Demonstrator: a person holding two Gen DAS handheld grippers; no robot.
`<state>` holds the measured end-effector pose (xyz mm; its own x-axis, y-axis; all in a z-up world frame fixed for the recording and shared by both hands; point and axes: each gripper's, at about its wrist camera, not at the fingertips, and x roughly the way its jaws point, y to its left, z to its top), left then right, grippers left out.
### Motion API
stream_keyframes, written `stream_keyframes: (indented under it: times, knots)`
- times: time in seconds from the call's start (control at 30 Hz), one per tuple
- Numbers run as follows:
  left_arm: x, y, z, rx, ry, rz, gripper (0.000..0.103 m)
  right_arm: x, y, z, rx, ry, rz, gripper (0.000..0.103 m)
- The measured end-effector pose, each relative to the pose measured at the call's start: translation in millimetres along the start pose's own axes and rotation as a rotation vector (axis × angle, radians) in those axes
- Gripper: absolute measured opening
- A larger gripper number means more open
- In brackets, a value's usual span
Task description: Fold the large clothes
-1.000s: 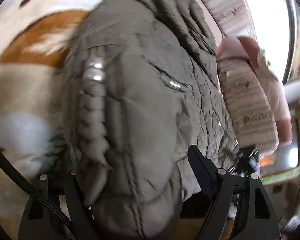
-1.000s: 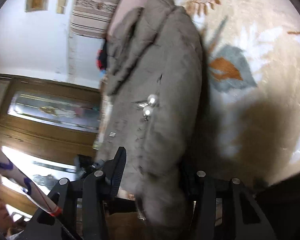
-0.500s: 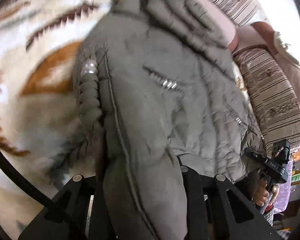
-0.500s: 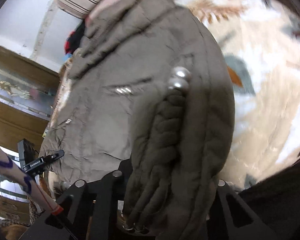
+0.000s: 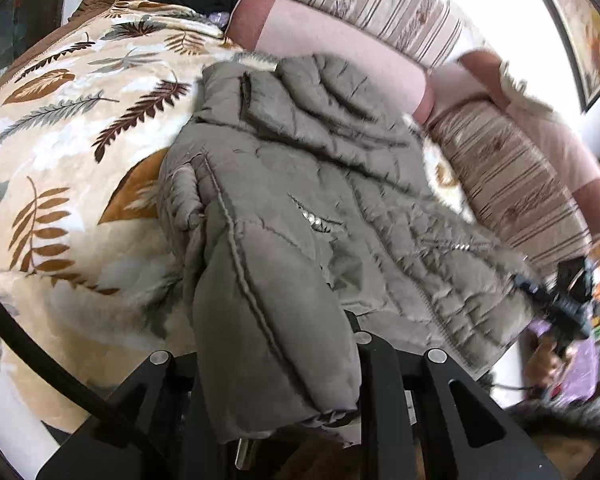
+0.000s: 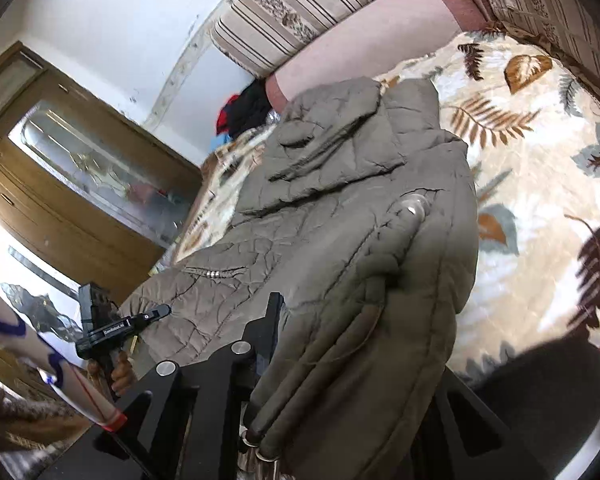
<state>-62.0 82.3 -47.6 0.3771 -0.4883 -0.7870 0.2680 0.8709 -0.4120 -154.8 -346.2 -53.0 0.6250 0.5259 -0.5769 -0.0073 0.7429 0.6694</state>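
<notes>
A leaf-patterned blanket (image 5: 60,128) covers the sofa, with striped cushions (image 5: 372,4) along the back. Your grey-brown padded jacket (image 5: 300,184) lies across the blanket, its near edge hanging toward you. Your left gripper (image 5: 276,360) pinches a thick fold of the jacket's edge. Your right gripper (image 6: 352,360) likewise clamps bunched jacket fabric.

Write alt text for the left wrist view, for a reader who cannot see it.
A grey-brown quilted jacket lies spread on a cream leaf-print blanket, its near edge bunched between the black fingers of the left gripper at the bottom. A striped sofa backrest runs behind it, and the right gripper, blurred, holds the jacket's far corner at the right.
</notes>
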Motion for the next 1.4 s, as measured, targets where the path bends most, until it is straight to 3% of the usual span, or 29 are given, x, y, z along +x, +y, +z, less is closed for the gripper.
stream_keyframes:
  times: [0.1,0.2,0.43,0.6,0.77,0.9,1.07,1.17,1.23,1.3,1.4]
  knots:
    - [6,2,17,-0.003,-0.005,-0.006,0.019,8,-6,18,0.028,0.0,0.009,0.018]
    - [-1,-4,41,0.03,-0.072,0.0,0.019,14,5,52,-0.002,-0.042,0.004,0.018]
    - [16,-14,145,0.027,-0.149,0.076,0.02,36,21,152,0.024,-0.174,0.007,0.018]
    - [64,-14,231,0.019,-0.119,0.193,0.02,82,12,223,0.09,-0.182,-0.035,0.019]
    - [130,4,297,-0.077,-0.063,0.282,0.02,136,-12,276,0.162,-0.159,-0.137,0.021]
    - [179,20,332,-0.1,-0.04,0.338,0.026,176,-42,307,0.218,-0.142,-0.226,0.023]
    - [216,31,348,-0.144,-0.029,0.379,0.034,206,-75,324,0.31,-0.117,-0.251,0.025]
    - [205,32,347,-0.151,-0.054,0.302,0.045,200,-69,323,0.281,-0.133,-0.226,0.039]
    - [187,31,346,-0.15,-0.088,0.222,0.061,186,-60,319,0.256,-0.182,-0.193,0.08]
    - [165,29,342,-0.156,-0.126,0.155,0.07,164,-48,314,0.226,-0.277,-0.182,0.099]
    - [137,20,340,-0.161,-0.157,0.053,0.073,147,-25,311,0.146,-0.3,-0.162,0.099]
